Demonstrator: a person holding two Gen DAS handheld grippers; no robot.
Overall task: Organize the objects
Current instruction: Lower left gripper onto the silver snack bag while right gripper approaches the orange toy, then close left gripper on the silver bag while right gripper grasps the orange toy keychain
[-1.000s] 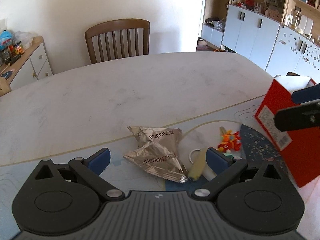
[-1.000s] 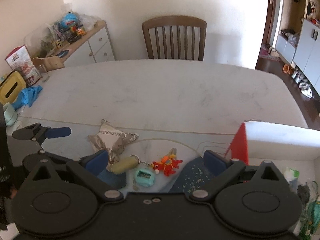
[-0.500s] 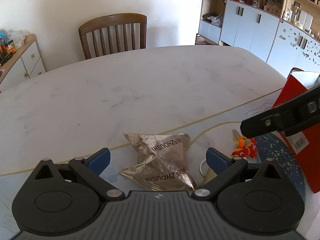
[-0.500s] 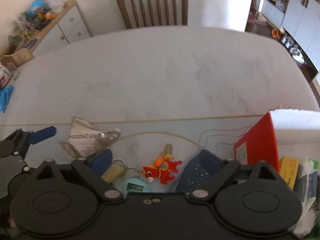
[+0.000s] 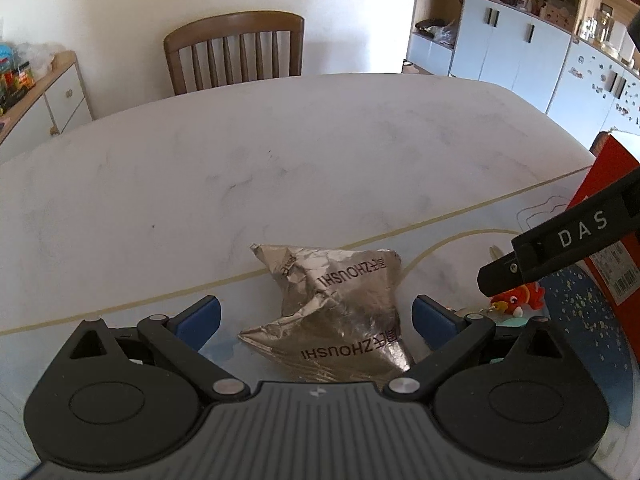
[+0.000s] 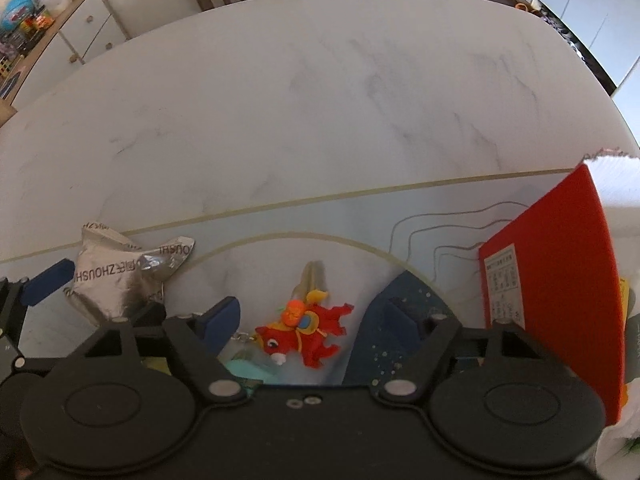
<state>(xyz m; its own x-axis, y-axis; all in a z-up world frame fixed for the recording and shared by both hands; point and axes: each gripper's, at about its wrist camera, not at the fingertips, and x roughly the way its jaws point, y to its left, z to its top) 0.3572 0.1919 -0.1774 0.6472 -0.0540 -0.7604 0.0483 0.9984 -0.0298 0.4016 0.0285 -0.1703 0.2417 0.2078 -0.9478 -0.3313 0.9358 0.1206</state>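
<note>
A: Where is the red fish charm (image 6: 306, 336) found relative to the right gripper (image 6: 308, 320)?

B: Directly between its jaws, which are spread, have just been narrowing, and are not yet pressed on it. Its long axis runs across the gap, head toward the left pad.

A: And the left gripper (image 5: 316, 316)?

B: Held open astride the silver foil packet (image 5: 340, 304), untouched. Each item is nearer its own gripper.

A: The surroundings?

B: A pale marbled counter (image 6: 320, 100) is seen, a red box (image 6: 560, 280) at the right, a wooden chair (image 5: 236, 52) beyond.
</note>
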